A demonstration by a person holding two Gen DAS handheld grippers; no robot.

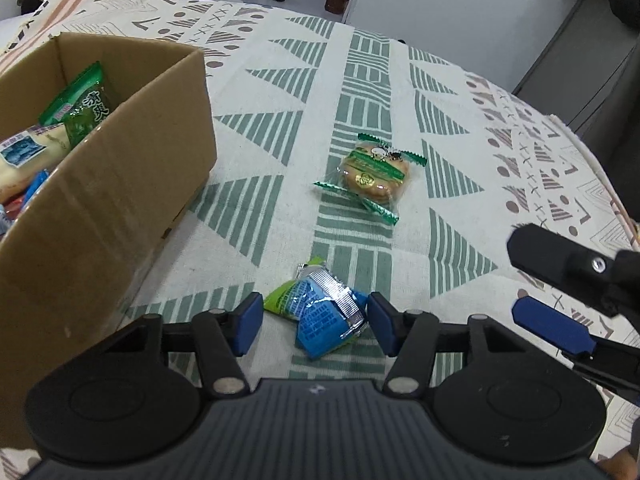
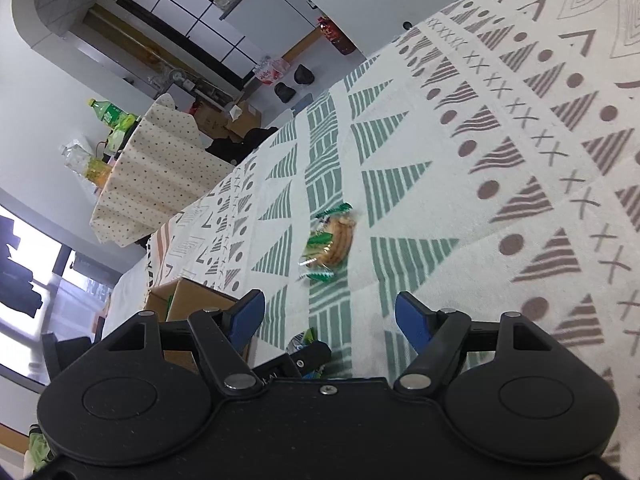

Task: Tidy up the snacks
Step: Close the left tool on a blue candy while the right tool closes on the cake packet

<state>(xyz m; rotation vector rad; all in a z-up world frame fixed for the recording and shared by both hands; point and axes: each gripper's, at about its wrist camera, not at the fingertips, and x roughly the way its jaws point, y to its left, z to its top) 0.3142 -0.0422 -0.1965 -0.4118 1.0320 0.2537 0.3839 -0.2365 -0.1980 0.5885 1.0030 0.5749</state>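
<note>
a blue and green snack packet [image 1: 320, 312] lies on the patterned tablecloth [image 1: 448, 168] between the spread blue pads [image 1: 250, 322] of the left gripper [image 1: 314, 322], untouched. at 12 o'clock lies a wrapped round biscuit [image 1: 372, 176]. at 10 o'clock stands a cardboard box [image 1: 104, 208] holding snacks. the right gripper [image 2: 330, 318], at 3 o'clock, has its jaws released and holds nothing.

On the tablecloth [image 1: 280, 92], the box [image 1: 120, 184] lies left of two wrapped snacks [image 1: 372, 174].
</note>
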